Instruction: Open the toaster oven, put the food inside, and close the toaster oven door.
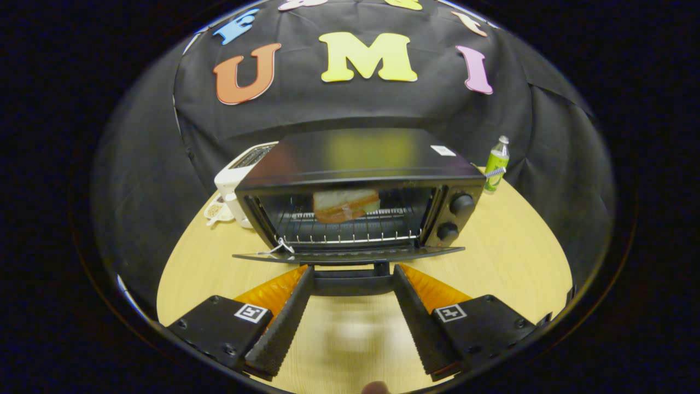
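Door (350, 253) of the toaster oven (358, 189) is hanging flat open toward me, long axis running across my fingers, handle (353, 282) lying between the tips. I'm keeping the gripper (353, 276) spread, pinching nothing. Sandwich (344, 205) is sitting on the rack (350, 230) inside. I'm judging the hinged door stiff and light; best lifted under the handle's middle.

Pale wooden table (508, 246), toaster oven (361, 191) (door down), white toaster (238, 175), green bottle (496, 164) behind
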